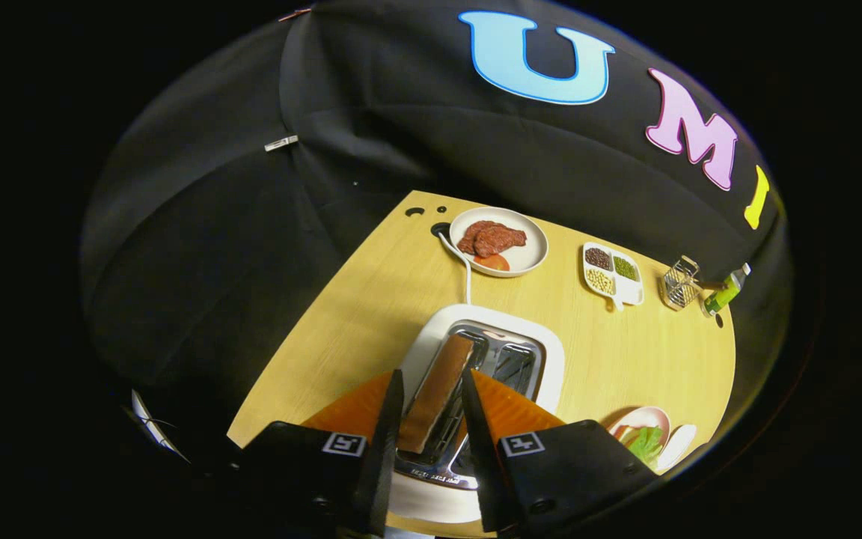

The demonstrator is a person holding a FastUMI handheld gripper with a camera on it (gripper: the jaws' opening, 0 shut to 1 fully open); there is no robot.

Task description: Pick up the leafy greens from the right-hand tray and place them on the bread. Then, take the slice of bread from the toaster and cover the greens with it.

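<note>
A brown-crusted slice of bread (442, 378) stands in the left slot of the white toaster (547, 359), just ahead of me. My gripper (432, 374) is above the toaster with one finger on each side of that slice. The left finger lies close against it. A thin strip of the metal slot shows between the slice and the right finger, so the fingers are open around the slice. The toaster's right slot (515, 367) is empty. Leafy greens (646, 443) lie on a small pale plate (652, 415) to the right of my right finger.
Beyond the toaster, a white plate (532, 258) holds brown meat and a tomato slice. The toaster's white cable (465, 273) runs towards it. Further right stand a divided dish of beans (629, 288), a wire basket (679, 283) and a green bottle (726, 290) near the table edge.
</note>
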